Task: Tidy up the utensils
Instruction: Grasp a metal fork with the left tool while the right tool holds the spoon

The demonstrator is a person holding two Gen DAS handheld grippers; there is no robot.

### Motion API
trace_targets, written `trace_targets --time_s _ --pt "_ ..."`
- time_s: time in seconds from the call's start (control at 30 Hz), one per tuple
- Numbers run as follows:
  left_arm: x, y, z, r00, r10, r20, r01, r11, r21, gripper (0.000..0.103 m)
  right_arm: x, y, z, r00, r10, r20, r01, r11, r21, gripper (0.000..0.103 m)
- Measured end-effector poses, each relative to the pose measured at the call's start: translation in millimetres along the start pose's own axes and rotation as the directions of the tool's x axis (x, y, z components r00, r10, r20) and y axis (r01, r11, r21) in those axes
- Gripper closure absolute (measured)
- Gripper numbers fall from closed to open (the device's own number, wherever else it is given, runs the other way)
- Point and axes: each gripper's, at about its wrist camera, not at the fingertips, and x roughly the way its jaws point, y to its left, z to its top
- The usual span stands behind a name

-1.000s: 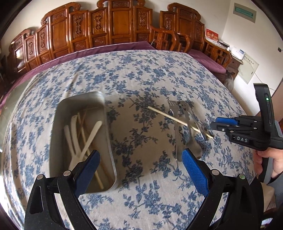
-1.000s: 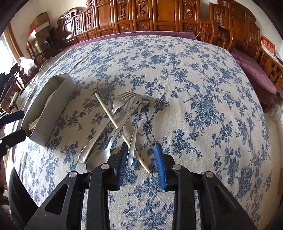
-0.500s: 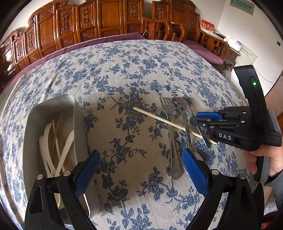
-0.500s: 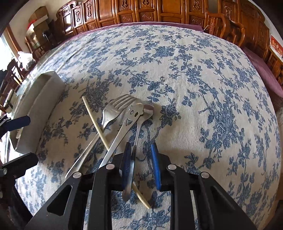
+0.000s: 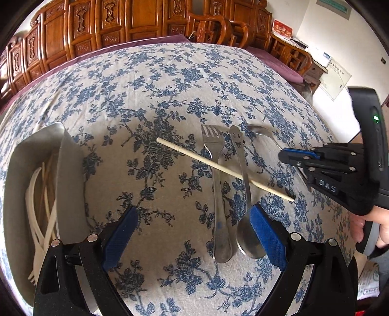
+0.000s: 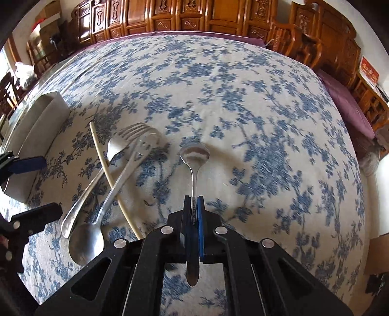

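My right gripper (image 6: 193,206) is shut on the handle of a small steel spoon (image 6: 194,153), whose bowl points away, apart from the pile. A fork (image 6: 136,131), a smiley-handled spoon (image 6: 85,245) and a pale chopstick (image 6: 109,175) lie crossed on the floral cloth to its left. My left gripper (image 5: 192,216) hovers over that pile with its jaws wide and closing. The fork (image 5: 216,184) and the smiley spoon (image 5: 248,233) lie below, just inside its right pad, untouched. The chopstick (image 5: 218,167) lies across both. The right gripper (image 5: 289,155) shows at the right.
A metal tray (image 5: 70,170) holding several white plastic utensils (image 5: 41,218) sits at the left of the table. Carved wooden chairs (image 5: 136,21) line the far edge. A person's hand (image 5: 374,226) grips the right tool near the table's right edge.
The right gripper shut on the small spoon's handle and drew it away from the pile. The left gripper moved right and lower, from the tray to the fork and spoon.
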Motion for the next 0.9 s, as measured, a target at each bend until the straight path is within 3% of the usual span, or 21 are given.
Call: trace_targets --time_s 0.27,0.43,0.53,0.6,0.73,0.9 --pt "28 -13 13 0.999 0.018 -0.042 -0.017 1.000 0.020 0.048 -17 -19 -30 1.000 0.013 0.016 -0.014 0.999 0.050 0.097" --pt "39 -26 20 0.993 0.110 -0.039 -0.106 0.990 0.090 0.062 -26 -25 -40 0.999 0.028 0.033 -0.030 0.997 0.070 0.097" --pt "39 -28 21 0.993 0.107 -0.042 -0.102 0.988 0.112 0.074 -30 -28 -45 0.999 0.034 0.039 -0.037 0.996 0.078 0.097" --pt "39 -26 22 0.994 0.101 -0.050 -0.095 0.989 0.111 0.097 -31 -29 -47 0.998 0.038 0.042 -0.041 0.996 0.082 0.097" --pt "40 -21 26 0.993 0.089 -0.074 -0.081 0.991 0.111 0.096 -34 -27 -52 0.998 0.050 0.049 -0.054 0.994 0.091 0.097" --pt "30 -13 33 0.990 0.129 -0.046 -0.124 0.986 0.109 0.097 -39 -22 -57 0.997 0.055 0.057 -0.060 0.994 0.092 0.097"
